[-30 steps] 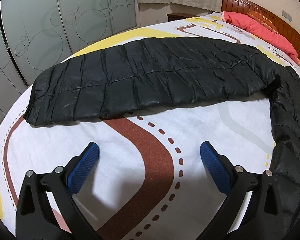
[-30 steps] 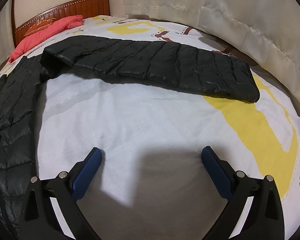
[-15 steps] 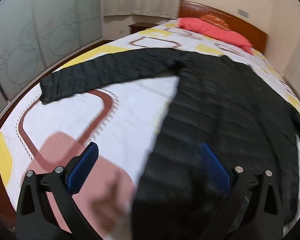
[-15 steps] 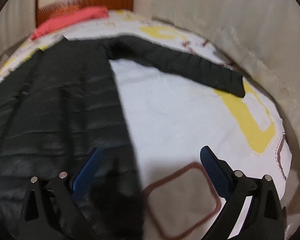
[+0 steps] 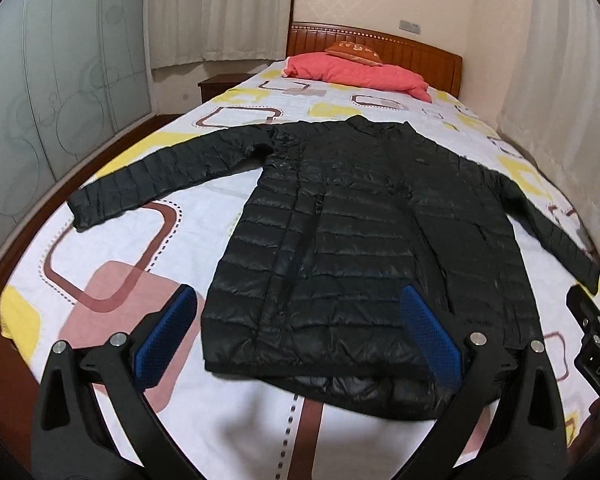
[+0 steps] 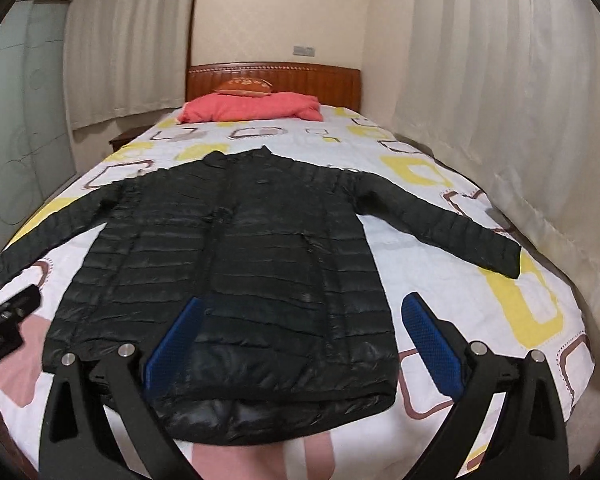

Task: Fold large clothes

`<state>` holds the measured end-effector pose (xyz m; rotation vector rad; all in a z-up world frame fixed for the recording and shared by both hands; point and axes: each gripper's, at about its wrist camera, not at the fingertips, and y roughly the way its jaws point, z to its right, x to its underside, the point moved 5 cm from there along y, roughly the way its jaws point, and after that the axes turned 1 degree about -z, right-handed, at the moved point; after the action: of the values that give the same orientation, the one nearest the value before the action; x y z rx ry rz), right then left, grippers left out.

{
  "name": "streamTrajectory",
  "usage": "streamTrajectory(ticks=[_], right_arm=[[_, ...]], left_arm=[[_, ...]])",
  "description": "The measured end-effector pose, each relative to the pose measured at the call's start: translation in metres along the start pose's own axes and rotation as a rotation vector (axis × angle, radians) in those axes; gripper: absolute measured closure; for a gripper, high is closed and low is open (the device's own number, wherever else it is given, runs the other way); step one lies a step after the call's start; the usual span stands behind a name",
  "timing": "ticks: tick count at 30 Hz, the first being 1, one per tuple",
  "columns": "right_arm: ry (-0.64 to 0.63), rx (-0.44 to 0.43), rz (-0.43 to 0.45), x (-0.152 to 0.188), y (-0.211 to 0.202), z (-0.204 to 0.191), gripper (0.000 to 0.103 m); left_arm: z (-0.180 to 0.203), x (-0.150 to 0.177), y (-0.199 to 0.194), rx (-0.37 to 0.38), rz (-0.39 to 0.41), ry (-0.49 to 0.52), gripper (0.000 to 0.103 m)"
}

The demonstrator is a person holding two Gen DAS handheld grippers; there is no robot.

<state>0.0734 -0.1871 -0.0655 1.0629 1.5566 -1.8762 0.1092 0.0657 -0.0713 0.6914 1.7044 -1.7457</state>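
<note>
Jacket (image 5: 352, 240) black, quilted, lay flat on bed (image 5: 112, 248), sleeves out left and right, collar far. Left tongs (image 5: 298, 338) and right tongs (image 6: 300, 344) both spread wide, empty, above near hem.

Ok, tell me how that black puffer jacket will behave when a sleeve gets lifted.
The black puffer jacket lies limp and flat, so a lifted sleeve would probably droop and drag. Its glossy quilted shell looks slippery, so it may slide between the pads. It is probably light for its size.
</note>
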Motion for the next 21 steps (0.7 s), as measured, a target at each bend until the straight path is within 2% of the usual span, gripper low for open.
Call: streamTrajectory(ticks=[7,12,21], right_arm=[[0.013,-0.055,-0.020,0.006,-0.018,-0.009,0.004],[0.014,-0.085,-0.040,0.010,-0.021,-0.012,0.004],[0.024,-0.082,-0.041,0.013,-0.021,-0.009,0.004]], left_arm=[[0.008,0.002,-0.025,-0.005,0.029,0.020,0.002],[0.014,0.007,-0.028,0.008,0.016,0.025,0.002],[0.026,0.013,-0.028,0.009,-0.002,0.059,0.002]])
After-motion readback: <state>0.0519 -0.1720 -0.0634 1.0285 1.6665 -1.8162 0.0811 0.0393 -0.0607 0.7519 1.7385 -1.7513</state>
